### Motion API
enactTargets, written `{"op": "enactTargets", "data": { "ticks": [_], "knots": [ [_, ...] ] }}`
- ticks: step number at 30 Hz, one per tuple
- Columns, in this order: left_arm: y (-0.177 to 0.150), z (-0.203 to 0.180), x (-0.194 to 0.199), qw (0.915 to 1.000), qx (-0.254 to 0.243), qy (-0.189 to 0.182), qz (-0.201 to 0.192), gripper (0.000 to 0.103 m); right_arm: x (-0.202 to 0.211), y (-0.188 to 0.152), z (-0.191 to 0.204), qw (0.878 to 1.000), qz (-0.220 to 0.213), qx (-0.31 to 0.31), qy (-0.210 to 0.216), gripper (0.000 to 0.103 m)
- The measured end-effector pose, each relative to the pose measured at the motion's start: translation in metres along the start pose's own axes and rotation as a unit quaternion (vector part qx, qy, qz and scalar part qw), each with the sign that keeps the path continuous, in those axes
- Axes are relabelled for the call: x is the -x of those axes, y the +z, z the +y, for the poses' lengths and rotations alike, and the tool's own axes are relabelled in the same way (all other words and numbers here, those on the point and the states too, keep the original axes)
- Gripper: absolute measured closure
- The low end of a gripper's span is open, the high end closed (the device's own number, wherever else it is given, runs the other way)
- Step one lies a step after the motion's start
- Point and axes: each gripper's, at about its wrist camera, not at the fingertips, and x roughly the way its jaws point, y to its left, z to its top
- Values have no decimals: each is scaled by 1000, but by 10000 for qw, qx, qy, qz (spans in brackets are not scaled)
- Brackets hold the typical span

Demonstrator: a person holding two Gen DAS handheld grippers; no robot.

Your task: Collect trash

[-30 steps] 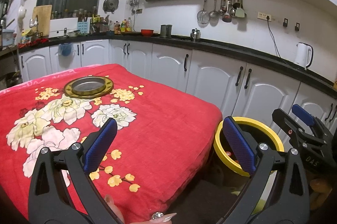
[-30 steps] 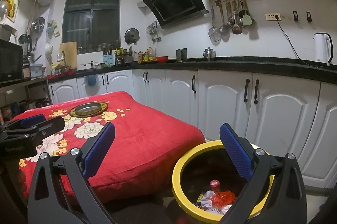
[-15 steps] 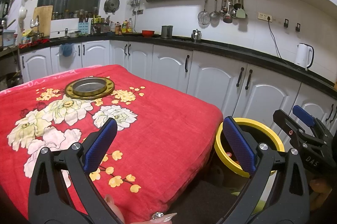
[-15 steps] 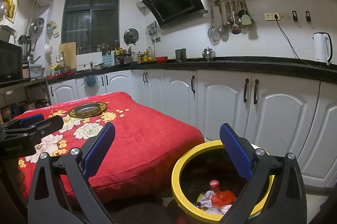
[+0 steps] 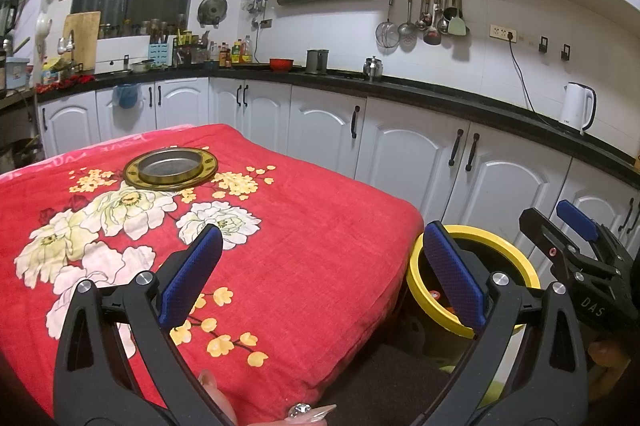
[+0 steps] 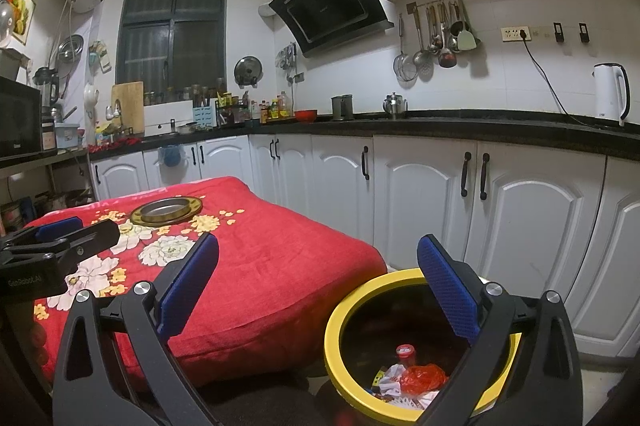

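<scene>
Both tongs gaped wide, empty: left tongs [image 5: 320,274] over the red-clothed surface [image 5: 320,226], right tongs [image 6: 318,286] above the yellow-rimmed bin [image 6: 340,326] off its right corner, trash [image 6: 416,378] lying inside, likely just dropped.

Indoor artificial light from above, fairly bright, night-dark window [image 6: 172,33]. Soft shadows under hanging utensils [image 6: 440,33]. Strong fisheye bending, black vignette corners. Sharp focus, slight colour noise.

Left gripper [image 5: 320,274] hung jaws apart over red floral tabletop [image 5: 320,226]; yellow-rimmed bin [image 5: 500,250] beside its right edge.
</scene>
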Motion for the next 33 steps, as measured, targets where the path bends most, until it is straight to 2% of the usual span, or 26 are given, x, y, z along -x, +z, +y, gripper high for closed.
{"op": "enactTargets", "data": {
  "ticks": [19,26,33],
  "knots": [
    [3,-2,0,10000,-66,34,9,11,0,-1,0,10000,-4,-6,-11,6],
    [6,-1,-7,9996,41,179,235,11,-1,1,-2,10000,6,-14,-30,6],
    [7,6,-8,9991,181,238,291,11,-1,5,-2,10000,-10,65,68,6]
  ]
}}
